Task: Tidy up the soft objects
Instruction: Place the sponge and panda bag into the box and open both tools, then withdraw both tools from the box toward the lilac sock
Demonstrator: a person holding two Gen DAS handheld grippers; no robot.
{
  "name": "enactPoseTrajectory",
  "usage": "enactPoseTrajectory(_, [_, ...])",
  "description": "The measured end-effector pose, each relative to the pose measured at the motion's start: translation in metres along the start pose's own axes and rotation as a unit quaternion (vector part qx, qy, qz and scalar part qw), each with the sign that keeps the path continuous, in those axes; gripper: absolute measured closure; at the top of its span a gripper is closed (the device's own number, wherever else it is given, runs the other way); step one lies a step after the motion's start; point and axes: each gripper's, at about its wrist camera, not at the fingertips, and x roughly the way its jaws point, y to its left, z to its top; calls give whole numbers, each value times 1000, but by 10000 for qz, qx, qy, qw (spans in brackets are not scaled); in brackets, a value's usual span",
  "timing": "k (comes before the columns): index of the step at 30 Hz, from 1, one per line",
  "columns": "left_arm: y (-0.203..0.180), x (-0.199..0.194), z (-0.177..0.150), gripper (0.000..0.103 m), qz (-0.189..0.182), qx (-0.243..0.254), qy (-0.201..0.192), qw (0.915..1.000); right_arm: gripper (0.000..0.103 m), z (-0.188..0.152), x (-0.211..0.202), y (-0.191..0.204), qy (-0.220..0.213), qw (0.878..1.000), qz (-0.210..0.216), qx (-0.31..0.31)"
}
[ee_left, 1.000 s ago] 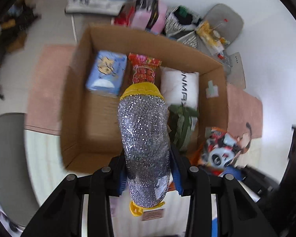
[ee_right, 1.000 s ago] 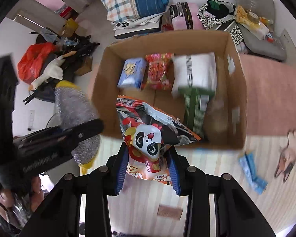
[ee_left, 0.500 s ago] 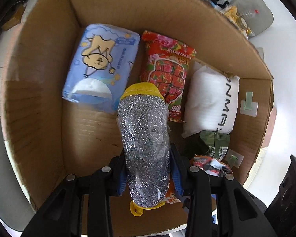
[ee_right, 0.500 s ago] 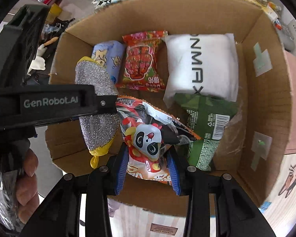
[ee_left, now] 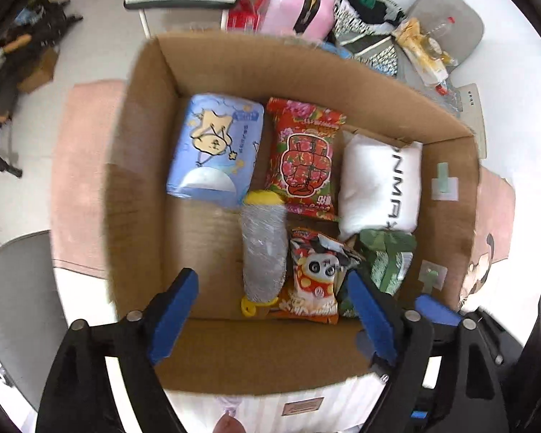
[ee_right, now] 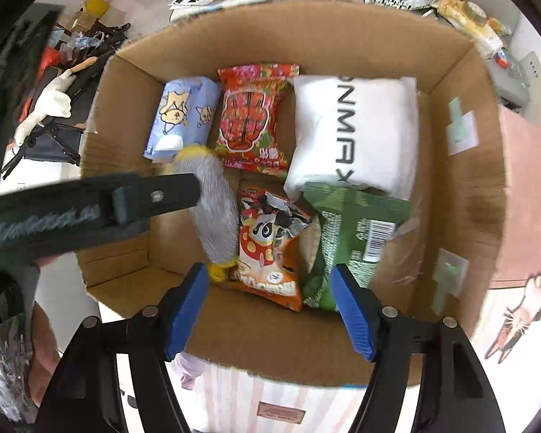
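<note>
While your left gripper [ee_left: 270,319] and right gripper [ee_right: 268,312] hover above the cardboard box [ee_left: 306,72], both spread wide and empty, the silver pouch [ee_left: 264,252] lies at 6 o'clock on its floor, touching the panda snack bag [ee_left: 315,274] toward 3 o'clock.

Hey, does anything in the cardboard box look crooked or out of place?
Mostly tidy. The green packet lies partly over the white pillow's near edge, and the panda snack bag sits crumpled and tilted beside the silver scrubber.
</note>
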Motion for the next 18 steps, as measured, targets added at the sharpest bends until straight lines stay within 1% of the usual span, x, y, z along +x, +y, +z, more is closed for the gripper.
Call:
enactPoseTrajectory(1, [-3,-6,-4,16,77,51,-111,9999,22,-1,-3,-2,-35,10000,-55,0])
enactPoseTrajectory(3, [-3,-23,-18,14,262,141,-391,9988,18,-8,-15,-6,-197,9996,-226,-7])
enactPoseTrajectory(4, [0,-27,-16,13,307,157,-472,9983,17,-13,-19,-3,-246,9993,-291,-11])
enactPoseTrajectory(6, [3,-40,-27,13,354,153,-658,9971,17,-22,-28,-5,-380,9985,-384,-12])
enactPoseTrajectory(8, [1,-46,-38,13,367,179,-776,9961,17,-36,-41,-3,-473,9980,-423,-20])
enactPoseTrajectory(11, [-4,-54,-58,12,498,270,-981,9936,17,-52,-56,-2,-624,9971,-432,4])
enactPoseTrajectory(13, [-9,-59,-66,3,554,312,-1093,9920,14,-61,-65,-2,-734,9962,-458,20])
enactPoseTrajectory(18, [-11,-78,-85,2,595,262,-1384,9882,13,-80,-80,2,-1002,9934,-550,25])
